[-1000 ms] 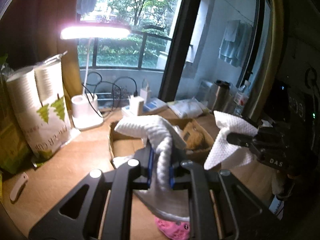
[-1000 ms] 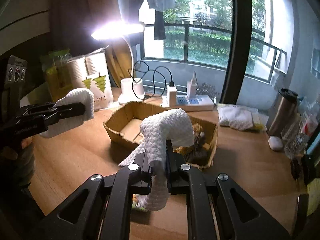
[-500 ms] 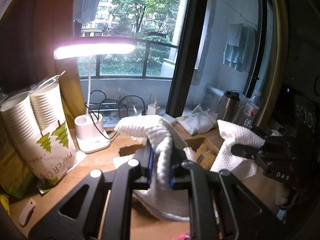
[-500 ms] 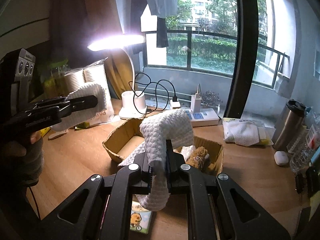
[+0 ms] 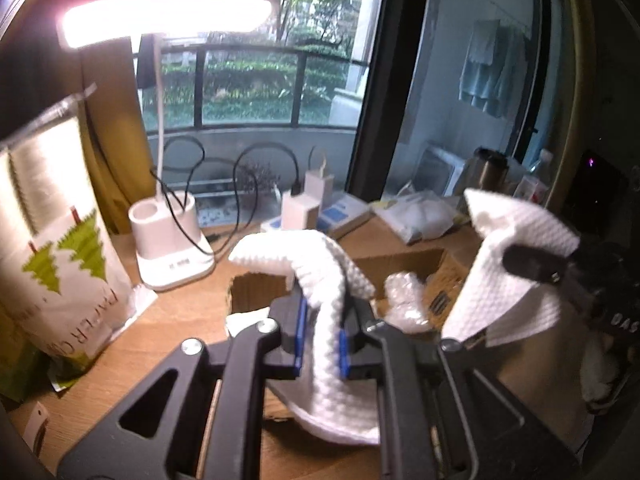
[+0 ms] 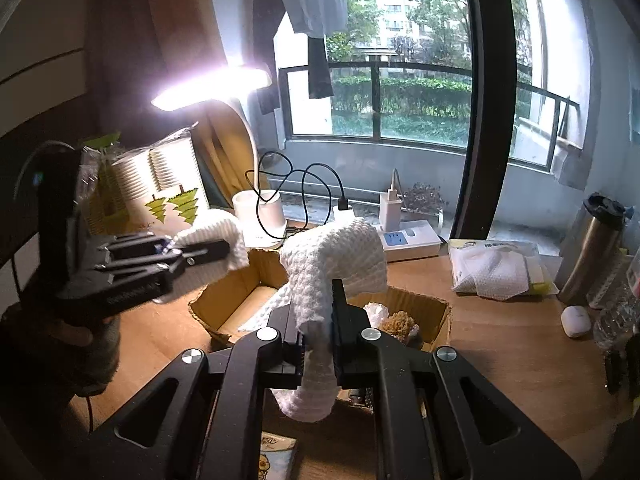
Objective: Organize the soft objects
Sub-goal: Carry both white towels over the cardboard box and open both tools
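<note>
Swung closer to lamp [image 5: 160, 12]; left gripper [image 5: 322, 338] and right gripper [image 6: 316, 344] clamp cloth [image 5: 332, 280]. Steel flask [image 6: 592, 248] at three o'clock only from right wrist.

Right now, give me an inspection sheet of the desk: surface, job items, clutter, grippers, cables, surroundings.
Surface: wooden desk, bare patches.
Job's things: white cloth held above open box; bubble wrap and brown plush inside.
Clutter: lamp lit, cup pack, flask, wipes pack, power strip.
Grippers: left gripper and right gripper each shut on the cloth.
Cables: black cable looped behind the box.
Surroundings: window, laundry outside.
</note>
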`<state>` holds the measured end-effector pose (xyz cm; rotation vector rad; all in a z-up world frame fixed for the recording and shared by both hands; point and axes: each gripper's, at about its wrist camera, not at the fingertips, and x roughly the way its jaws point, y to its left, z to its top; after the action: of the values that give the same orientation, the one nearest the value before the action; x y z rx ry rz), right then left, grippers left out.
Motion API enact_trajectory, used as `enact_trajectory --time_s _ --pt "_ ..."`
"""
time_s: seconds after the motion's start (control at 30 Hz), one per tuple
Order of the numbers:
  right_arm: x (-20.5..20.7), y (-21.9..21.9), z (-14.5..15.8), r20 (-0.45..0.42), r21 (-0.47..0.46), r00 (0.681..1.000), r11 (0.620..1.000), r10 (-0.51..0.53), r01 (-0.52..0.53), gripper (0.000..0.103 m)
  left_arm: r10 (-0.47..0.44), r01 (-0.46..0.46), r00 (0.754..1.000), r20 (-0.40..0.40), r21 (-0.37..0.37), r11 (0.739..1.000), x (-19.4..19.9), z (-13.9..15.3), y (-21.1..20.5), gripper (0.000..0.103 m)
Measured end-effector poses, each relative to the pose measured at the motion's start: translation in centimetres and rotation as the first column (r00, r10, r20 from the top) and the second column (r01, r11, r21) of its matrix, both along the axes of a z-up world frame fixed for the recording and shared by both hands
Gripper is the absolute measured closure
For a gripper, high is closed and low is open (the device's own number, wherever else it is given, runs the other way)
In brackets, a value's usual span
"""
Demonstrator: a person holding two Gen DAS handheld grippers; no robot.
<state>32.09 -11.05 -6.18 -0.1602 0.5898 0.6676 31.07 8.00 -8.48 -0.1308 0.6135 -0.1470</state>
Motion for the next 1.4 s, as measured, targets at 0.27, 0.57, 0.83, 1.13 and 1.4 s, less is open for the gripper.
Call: enact_trajectory --time_s 0.27,0.57,0.83,1.13,1.4 --pt "1.4 0.8 -1.4 -0.032 -0.01 0.999 1.0 0.007 -0.008 0.091 0.023 -0.021 0.994 -0.111 0.015 1.0 2.6 -3.9 0.1 0.08" --pt "2.1 1.9 -2.0 -0.044 -0.031 0.999 0.999 0.009 -0.01 0.091 0.033 -0.034 0.994 -0.102 -0.012 0.999 1.7 -3.3 0.8 0.035" --pt "2.1 4.1 -2.2 -0.048 -0.058 0.998 0.997 0.042 -0.045 0.091 0.072 -0.075 0.996 -0.056 -0.056 0.996 -0.4 -2.1 3.1 0.034" --pt "3.1 8.6 -4.5 -0.092 -0.107 0.991 0.988 0.102 -0.111 0.091 0.158 -0.166 0.984 -0.086 -0.085 0.983 -1.4 -3.0 6.5 0.034" --pt "5.0 12.2 -8.3 -0.181 -0.152 0.976 0.978 0.117 -0.146 0.091 0.183 -0.195 0.978 -0.098 -0.12 0.974 -1.6 -3.4 7.7 0.034"
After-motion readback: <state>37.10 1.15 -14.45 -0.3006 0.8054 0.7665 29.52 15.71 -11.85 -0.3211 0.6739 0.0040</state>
